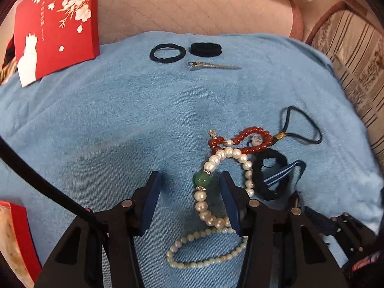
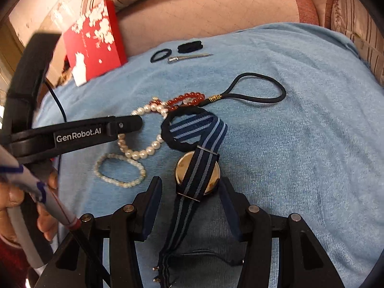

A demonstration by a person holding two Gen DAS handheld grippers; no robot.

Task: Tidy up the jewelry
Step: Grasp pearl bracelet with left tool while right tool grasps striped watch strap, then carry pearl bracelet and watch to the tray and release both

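Left wrist cam: the left gripper (image 1: 190, 184) is spread wide open over the blue towel (image 1: 96, 124), with the green bead (image 1: 202, 179) of the big pearl bracelet (image 1: 204, 206) sitting right between its fingers, the smaller pearl bracelet (image 1: 204, 252) just below and the red bead bracelet (image 1: 242, 141) tangled at the top. Right wrist cam: the right gripper (image 2: 190, 187) is open too, fingers on either side of the watch (image 2: 198, 171) lying face down with its striped strap (image 2: 192, 192) running across it, near a black hair tie (image 2: 184, 129).

"GenRobot.AI" stands in white letters along the black side of the left gripper (image 2: 130, 124), seen left of the right gripper. Small print on the red box (image 2: 94, 42) is too faint to read.
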